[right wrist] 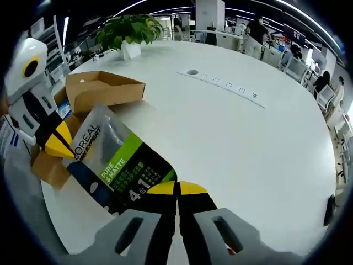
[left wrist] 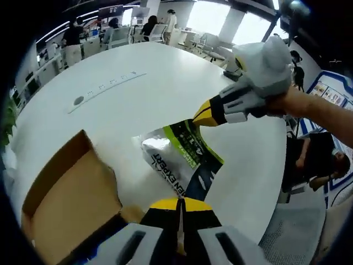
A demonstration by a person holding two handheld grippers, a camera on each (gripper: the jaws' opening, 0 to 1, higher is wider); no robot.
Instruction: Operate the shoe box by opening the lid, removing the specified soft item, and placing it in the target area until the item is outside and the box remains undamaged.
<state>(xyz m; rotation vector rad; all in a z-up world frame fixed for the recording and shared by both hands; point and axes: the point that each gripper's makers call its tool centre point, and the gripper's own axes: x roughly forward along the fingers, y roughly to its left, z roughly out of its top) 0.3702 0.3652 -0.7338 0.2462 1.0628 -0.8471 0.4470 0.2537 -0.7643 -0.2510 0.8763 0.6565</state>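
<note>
The brown shoe box (left wrist: 71,193) sits open on the white surface (left wrist: 138,105). Just right of the box, both hand-held grippers pinch a soft pouch (left wrist: 182,157) and hold it up: the left hand-held gripper (left wrist: 179,207) clamps one end, the right hand-held gripper (right wrist: 177,196) clamps the other.

Open-plan office, desks (left wrist: 118,34) (staffed), plant (right wrist: 130,28)

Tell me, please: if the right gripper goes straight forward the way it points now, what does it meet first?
Likely nothing soon. The right gripper, shut on the pouch, points over the bare white table. The cardboard box and left gripper lie off to the side. Depth is unclear.
</note>
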